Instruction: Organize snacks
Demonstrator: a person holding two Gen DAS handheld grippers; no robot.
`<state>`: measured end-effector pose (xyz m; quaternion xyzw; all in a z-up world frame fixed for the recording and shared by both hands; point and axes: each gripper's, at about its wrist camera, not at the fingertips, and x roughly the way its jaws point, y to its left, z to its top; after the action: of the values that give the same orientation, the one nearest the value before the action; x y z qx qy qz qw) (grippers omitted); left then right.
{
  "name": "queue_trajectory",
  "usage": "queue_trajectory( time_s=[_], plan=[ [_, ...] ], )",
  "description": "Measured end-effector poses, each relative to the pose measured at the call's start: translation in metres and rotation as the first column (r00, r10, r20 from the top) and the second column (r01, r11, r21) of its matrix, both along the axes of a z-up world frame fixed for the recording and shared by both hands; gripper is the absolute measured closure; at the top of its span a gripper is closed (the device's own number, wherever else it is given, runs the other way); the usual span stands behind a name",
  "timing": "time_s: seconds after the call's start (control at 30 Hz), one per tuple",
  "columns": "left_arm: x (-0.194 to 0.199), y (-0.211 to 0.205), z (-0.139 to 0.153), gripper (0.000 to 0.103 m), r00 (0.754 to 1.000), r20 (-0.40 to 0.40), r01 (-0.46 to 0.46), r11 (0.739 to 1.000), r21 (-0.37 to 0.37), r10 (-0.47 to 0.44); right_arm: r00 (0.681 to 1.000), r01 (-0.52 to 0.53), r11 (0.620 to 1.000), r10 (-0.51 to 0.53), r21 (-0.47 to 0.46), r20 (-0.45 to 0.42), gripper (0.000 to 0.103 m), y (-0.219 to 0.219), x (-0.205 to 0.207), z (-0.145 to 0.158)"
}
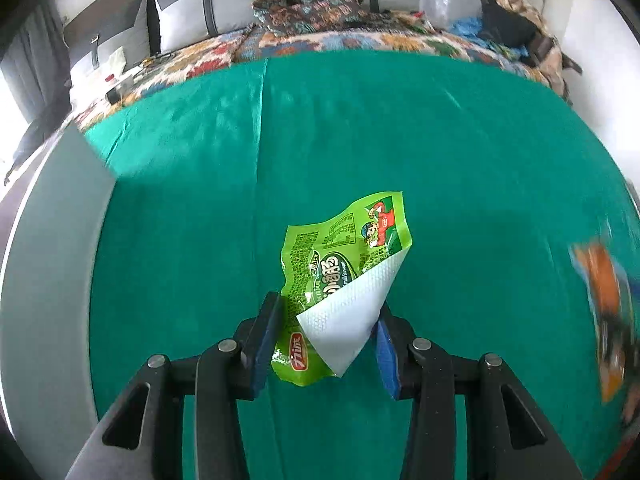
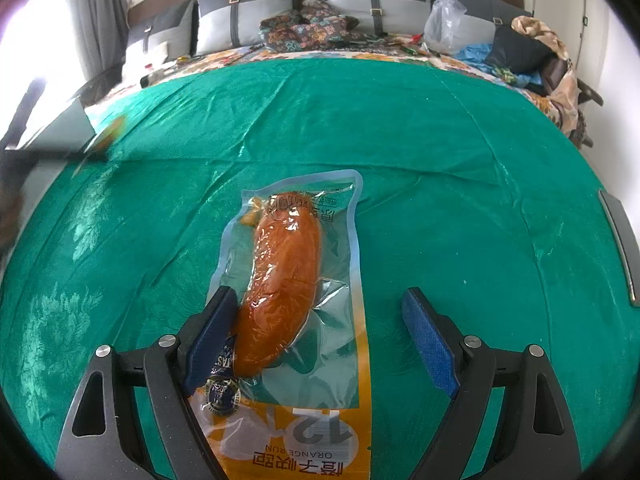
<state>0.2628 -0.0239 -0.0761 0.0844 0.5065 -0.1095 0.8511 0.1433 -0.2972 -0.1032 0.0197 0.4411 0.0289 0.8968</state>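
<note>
Sorting under way: left gripper [image 1: 328, 320] pinches crumpled green foil snack packet [image 1: 344, 256] above green cloth [image 1: 460, 160]; right gripper [image 2: 316, 320], spread, straddles clear vacuum-sealed orange sausage pouch [image 2: 288, 280], still ungrasped.

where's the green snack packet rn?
Left wrist view: the green snack packet sits between the left gripper fingers, folded corner showing white, over the green cloth.

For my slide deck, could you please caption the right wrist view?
Open right tongs straddle a vacuum-packed sausage lying on green cloth.
</note>
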Motion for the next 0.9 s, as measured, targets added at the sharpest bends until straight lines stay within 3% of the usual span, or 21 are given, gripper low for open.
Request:
queue_trajectory(
  time_s=[0.2,0.27,0.3,0.33,0.47,0.67,0.9],
  plan=[
    [-0.05,-0.008,-0.015,0.056,0.998,0.058,0.009,1.0,-0.027,-0.007,1.0,0.001,1.0,-0.001,0.0,0.001,0.017,0.0,0.0,0.0],
    [-0.051,-0.006,-0.019,0.038,0.996,0.083,-0.014,0.998,-0.055,0.018,1.0,0.001,1.0,-0.001,0.0,0.001,0.017,0.0,0.0,0.0],
    [-0.05,-0.005,-0.021,0.023,0.995,0.091,-0.033,0.998,-0.059,0.039,1.0,0.001,1.0,-0.001,0.0,0.001,0.017,0.0,0.0,0.0],
    [-0.05,-0.003,-0.023,0.018,0.993,0.099,-0.05,0.997,-0.065,0.056,1.0,0.001,1.0,-0.001,0.001,0.001,0.017,0.0,0.0,0.0],
    [-0.053,-0.001,-0.026,0.016,0.99,0.128,-0.052,0.996,-0.073,0.061,1.0,0.001,1.0,-0.001,0.001,0.001,0.017,0.0,0.0,0.0],
    [-0.05,0.001,-0.032,0.001,0.989,0.118,-0.08,0.994,-0.068,0.088,1.0,0.002,1.0,-0.002,0.001,0.002,0.017,0.0,0.0,0.0],
    [-0.05,0.0,-0.032,0.0,0.989,0.117,-0.081,0.994,-0.067,0.089,1.0,0.002,1.0,-0.002,0.002,0.002,0.017,0.0,0.0,0.0]
  ],
)
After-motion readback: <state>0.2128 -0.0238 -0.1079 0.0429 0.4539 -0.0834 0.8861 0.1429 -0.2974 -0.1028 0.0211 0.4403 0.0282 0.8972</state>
